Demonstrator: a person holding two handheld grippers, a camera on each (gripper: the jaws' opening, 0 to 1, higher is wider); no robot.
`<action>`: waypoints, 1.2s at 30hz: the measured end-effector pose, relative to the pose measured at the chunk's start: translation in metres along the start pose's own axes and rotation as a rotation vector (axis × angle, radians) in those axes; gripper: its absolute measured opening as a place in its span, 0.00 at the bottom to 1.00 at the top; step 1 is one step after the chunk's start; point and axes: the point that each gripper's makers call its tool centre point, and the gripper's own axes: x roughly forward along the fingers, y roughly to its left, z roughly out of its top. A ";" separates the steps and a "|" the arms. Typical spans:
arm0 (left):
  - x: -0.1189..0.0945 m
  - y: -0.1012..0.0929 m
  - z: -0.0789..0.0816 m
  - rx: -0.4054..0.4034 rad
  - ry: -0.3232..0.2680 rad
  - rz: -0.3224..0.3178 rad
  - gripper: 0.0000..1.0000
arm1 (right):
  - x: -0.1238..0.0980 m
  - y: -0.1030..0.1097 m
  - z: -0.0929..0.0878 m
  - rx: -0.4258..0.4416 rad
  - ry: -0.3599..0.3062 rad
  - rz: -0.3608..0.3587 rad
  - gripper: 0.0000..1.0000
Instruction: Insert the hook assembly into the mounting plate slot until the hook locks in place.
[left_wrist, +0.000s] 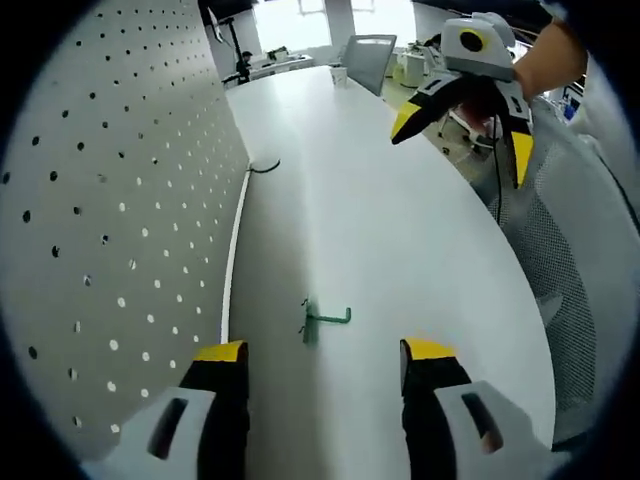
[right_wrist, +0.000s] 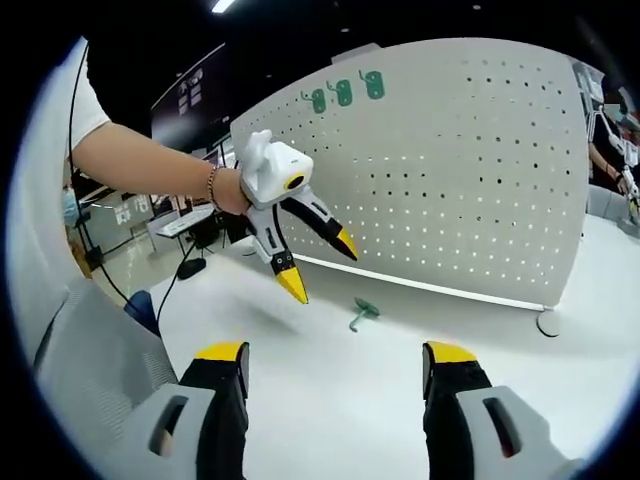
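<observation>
Both grippers, left gripper (left_wrist: 322, 365) and right gripper (right_wrist: 335, 370), spread empty; green hook (left_wrist: 322, 320) at 12 o'clock risks sliding from a shallow pinch on the table (left_wrist: 400, 230).

White table (left_wrist: 400, 230), office chair (left_wrist: 368, 58), bright windows (left_wrist: 290, 22) behind, dark ceiling strip light (right_wrist: 222, 5)

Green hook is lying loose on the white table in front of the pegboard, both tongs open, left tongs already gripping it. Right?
Not quite. The left tongs grip nothing: in the left gripper view the green hook lies on the white table ahead of the open jaws, untouched. The rest holds: it lies loose in front of the pegboard, and the right tongs are open too.
</observation>
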 end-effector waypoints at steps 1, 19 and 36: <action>0.001 0.000 0.000 0.006 0.002 -0.006 0.63 | 0.000 0.000 0.000 -0.001 0.002 0.001 0.68; 0.017 0.001 -0.015 0.118 0.108 -0.086 0.61 | 0.001 0.000 -0.004 -0.002 0.017 0.001 0.67; 0.040 0.008 -0.020 0.087 0.122 -0.125 0.58 | 0.002 0.001 -0.008 -0.001 0.034 0.005 0.68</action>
